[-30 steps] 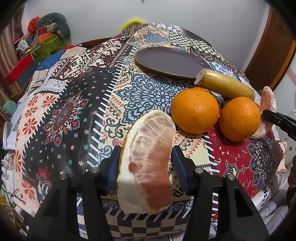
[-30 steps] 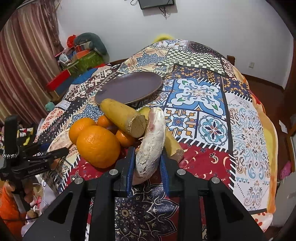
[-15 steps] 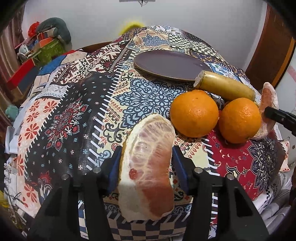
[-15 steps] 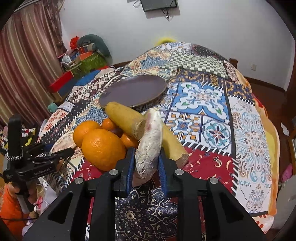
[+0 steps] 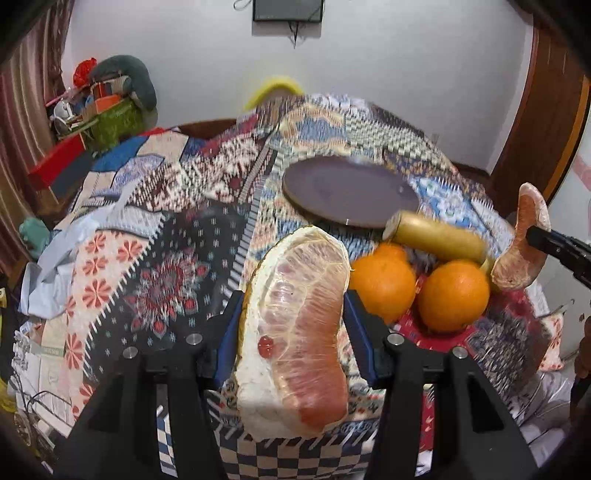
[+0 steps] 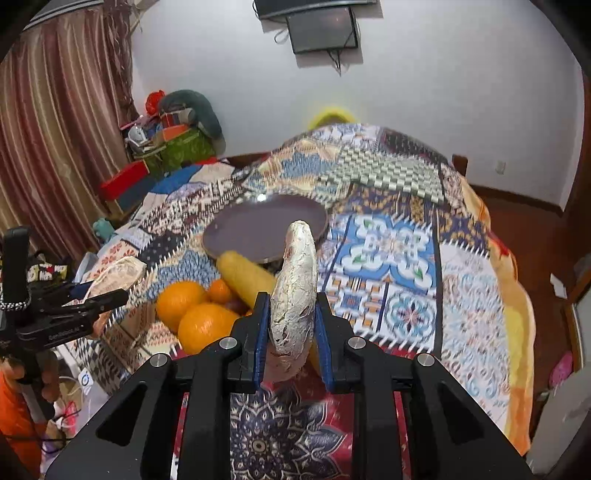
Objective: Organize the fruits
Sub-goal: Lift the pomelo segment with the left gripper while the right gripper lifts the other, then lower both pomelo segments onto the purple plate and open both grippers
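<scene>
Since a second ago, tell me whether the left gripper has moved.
Yes. The left gripper, shut on its pomelo segment, has risen: in its own view the segment's tip now nears the brown plate, and the wall TV has come into frame.

Pretty clearly someone's home, looks like a bedroom: a big bed covered with a loud patchwork quilt fills most of the room, with striped maroon curtains down one side and a small TV mounted high on the plain white wall. There's a messy pile of boxes and household stuff stacked in the corner, plus a wooden door and a reddish wood floor.
</scene>
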Motion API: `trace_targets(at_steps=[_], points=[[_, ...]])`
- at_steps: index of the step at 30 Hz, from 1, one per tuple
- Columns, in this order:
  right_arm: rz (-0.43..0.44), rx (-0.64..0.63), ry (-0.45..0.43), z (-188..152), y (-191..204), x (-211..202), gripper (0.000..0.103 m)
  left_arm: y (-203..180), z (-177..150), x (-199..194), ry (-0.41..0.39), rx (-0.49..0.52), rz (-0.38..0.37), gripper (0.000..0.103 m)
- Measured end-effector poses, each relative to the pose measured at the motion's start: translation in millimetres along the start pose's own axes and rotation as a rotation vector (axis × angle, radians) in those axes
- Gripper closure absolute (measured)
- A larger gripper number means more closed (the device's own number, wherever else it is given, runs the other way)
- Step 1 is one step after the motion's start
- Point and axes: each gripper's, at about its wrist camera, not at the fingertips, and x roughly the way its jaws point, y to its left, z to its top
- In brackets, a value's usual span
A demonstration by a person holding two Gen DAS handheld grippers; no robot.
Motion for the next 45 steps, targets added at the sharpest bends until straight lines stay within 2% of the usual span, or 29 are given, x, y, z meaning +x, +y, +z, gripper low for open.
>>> trace_targets(at_steps=[14,29,45], points=[[-0.009,-0.057,-0.082,31.8,7.5,-0.9,0.082,-9.4,52.7,-9.7,-0.125,-0.015,-0.022,0.05],[0.009,-0.074,-0.114,61.5,8.7,25.3,0.082,-17.7,91.1,22.5,-0.138,-0.024,-0.048,0.05],[0.01,-0.108,-0.061,79.4,3.4,87.7,0.082,-20.7,123.5,92.3,-0.085,-0.022,-0.056,0.05]])
